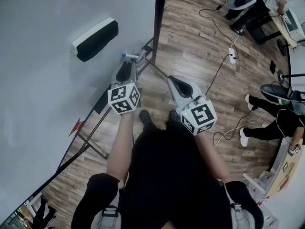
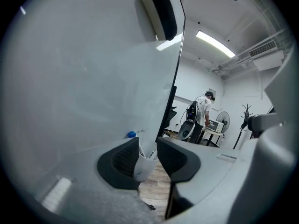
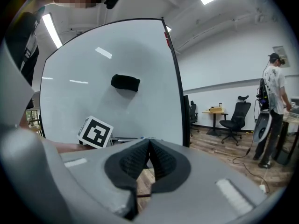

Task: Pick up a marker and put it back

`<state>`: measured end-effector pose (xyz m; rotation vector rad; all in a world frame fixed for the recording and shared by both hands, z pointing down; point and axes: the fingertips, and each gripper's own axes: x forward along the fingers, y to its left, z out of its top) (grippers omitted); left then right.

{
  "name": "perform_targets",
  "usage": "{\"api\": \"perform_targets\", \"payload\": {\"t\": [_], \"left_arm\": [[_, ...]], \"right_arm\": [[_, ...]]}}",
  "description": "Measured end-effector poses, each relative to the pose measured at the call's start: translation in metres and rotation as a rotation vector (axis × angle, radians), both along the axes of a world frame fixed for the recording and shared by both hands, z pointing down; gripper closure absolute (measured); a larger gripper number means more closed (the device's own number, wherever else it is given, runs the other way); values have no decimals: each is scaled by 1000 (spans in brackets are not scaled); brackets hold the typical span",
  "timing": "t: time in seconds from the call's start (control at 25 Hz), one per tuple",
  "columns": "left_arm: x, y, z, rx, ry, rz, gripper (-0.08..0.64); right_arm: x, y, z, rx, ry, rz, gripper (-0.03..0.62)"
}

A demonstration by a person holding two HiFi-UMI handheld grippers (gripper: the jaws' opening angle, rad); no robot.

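Observation:
A white marker with a blue cap (image 1: pixel 125 56) lies at the lower right corner of the whiteboard (image 1: pixel 43 109), on its tray (image 1: pixel 143 56). My left gripper (image 1: pixel 128 64) reaches to it from below. In the left gripper view the marker's white body (image 2: pixel 141 166) sits between the parted jaws of the left gripper (image 2: pixel 148 146), close to the left pad and clear of the right one, with its blue cap (image 2: pixel 131 135) beyond. My right gripper (image 1: pixel 175 83) hovers over the floor beside the board; the right gripper (image 3: pixel 149 146) is shut with nothing in it.
A black-and-white eraser (image 1: pixel 95 38) sticks to the board above the marker. The board's stand legs (image 1: pixel 93 144) cross the wood floor. Cables and a power strip (image 1: pixel 232 56) lie to the right. A person (image 2: pixel 203 112) stands at desks farther back; office chairs (image 3: pixel 236 118) are beyond.

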<state>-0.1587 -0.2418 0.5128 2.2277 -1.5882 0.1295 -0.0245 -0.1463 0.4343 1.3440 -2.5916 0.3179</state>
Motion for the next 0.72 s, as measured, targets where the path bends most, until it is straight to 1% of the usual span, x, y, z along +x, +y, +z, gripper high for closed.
{"api": "perform_targets", "payload": {"t": [0.12, 0.36, 0.72], "left_arm": [[-3, -7, 8, -17, 2, -12, 449], [-2, -15, 22, -36, -2, -6, 448], [-4, -26, 29, -46, 16, -20, 448]], "right_arm": [[0, 3, 1, -4, 9, 8, 591], [2, 8, 1, -10, 18, 28, 591], [3, 16, 8, -27, 30, 39, 591]]}}
